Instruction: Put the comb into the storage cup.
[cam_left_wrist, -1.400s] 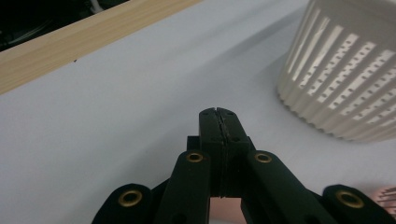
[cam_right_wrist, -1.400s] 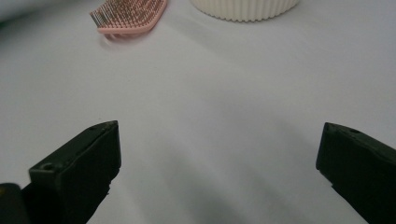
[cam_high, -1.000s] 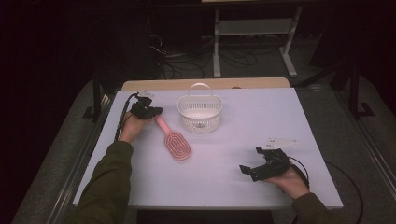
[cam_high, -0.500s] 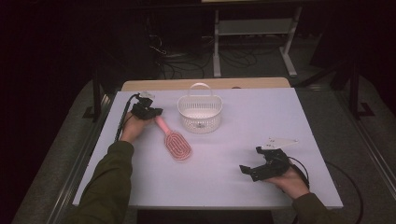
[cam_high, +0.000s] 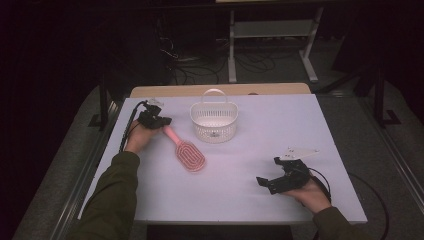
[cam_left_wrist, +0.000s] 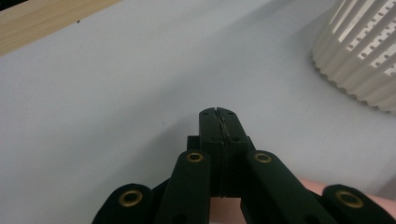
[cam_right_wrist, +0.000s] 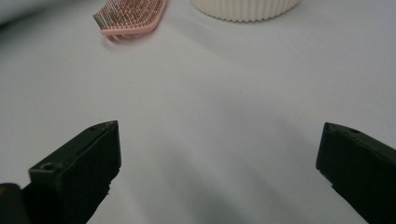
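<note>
Pink hairbrush (cam_high: 185, 151) lies flat on the white counter (cam_high: 260, 150), bristles up, just beside the white slotted basket (cam_high: 213, 121) on its left, not in it. Left claw (cam_high: 159, 121) sits at the handle end; its jaws are pressed together tip to tip in the left gripper view, the pink handle passing beneath them, so whether they actually pinch it cannot be told. Right claw (cam_high: 265, 182) rests well apart near the front edge, jaws spread wide, nothing between. Judgement: early stage; brush not lifted, basket looks empty.
</note>
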